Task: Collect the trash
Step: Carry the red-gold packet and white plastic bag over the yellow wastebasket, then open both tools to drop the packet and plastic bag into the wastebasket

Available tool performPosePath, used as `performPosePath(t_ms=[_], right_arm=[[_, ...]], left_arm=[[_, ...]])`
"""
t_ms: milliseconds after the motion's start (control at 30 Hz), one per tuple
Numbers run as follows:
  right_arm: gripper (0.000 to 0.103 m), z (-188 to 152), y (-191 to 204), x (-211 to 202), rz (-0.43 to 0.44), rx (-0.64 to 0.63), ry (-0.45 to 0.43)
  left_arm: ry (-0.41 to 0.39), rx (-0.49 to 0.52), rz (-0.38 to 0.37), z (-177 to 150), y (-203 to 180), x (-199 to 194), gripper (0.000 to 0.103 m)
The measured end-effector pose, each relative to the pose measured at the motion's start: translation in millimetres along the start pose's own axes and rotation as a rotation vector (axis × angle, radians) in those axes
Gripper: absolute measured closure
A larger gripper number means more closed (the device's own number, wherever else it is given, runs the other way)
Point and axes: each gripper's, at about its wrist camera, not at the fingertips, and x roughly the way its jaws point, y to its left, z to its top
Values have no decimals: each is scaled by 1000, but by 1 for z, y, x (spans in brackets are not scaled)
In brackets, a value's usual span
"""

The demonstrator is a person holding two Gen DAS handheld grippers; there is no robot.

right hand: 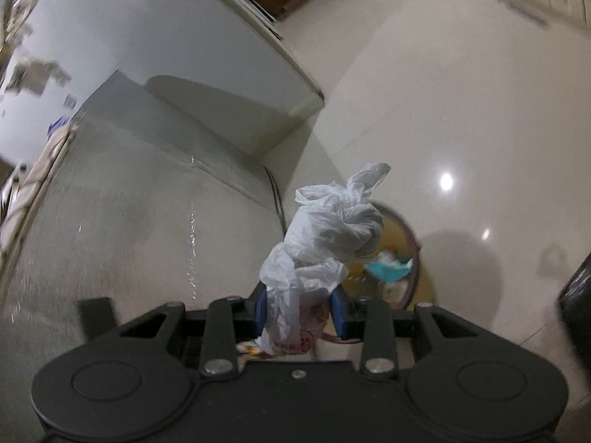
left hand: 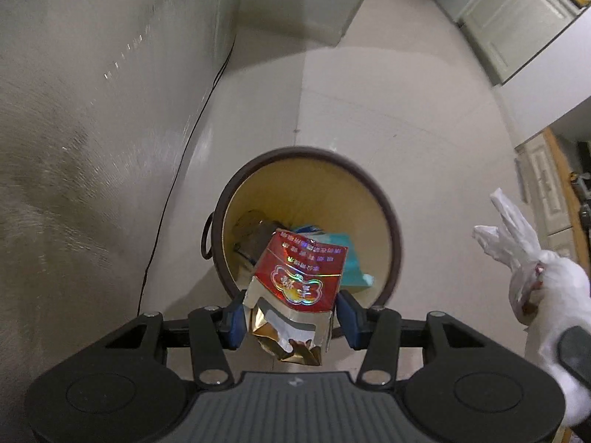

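Furthest left runs a pale, glossy wall [left hand: 92, 147] with a thin black cable [left hand: 177, 170] trailing down it to the cream tiled floor [left hand: 424, 129]. Next comes the round brown-rimmed waste bin with a yellow inside [left hand: 325, 184], already holding a teal wrapper [left hand: 351, 262] and other scraps. Directly above its mouth, the left gripper [left hand: 290, 317] has its blue pads about half closed on a torn red and gold cardboard carton with foil lining [left hand: 299, 288], pinching it by the sides near the ripped bottom. The carton looks light, thin-walled and easily crushed, so a grip across its flat faces suits it best. Further right, the right gripper [right hand: 301, 312] has its jaws narrowly closed on the lower part of a knotted white plastic bag of rubbish [right hand: 325, 236], hanging beside the bin's rim. The bag seems soft, slippery and floppy; the knot would offer the surest hold.
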Motion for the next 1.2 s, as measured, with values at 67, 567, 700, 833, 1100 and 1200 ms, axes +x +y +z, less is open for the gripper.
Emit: performPosePath(t_ms=[67,567,700,833,1100,1200], right_arm=[[68,2,-4,18,18,46,30],[66,-24,-62,152,0,450,305],[59,-25,-79,168,-34,516,274],[39,-18,-83,166,-85,504,202],[39,-16,-73,162,-189,296,231],[39,-13,-68,156,-220,216,238]], left_arm=[[24,-9,5,3,3,16,52],[66,-111,-66,25,39,48,52],[81,-110,-66,25,33,59,51],[97,-104,-56,26,31,67,42],[110,-48,-13,20,31,63,39],[108,-29,11,17,31,59,37]])
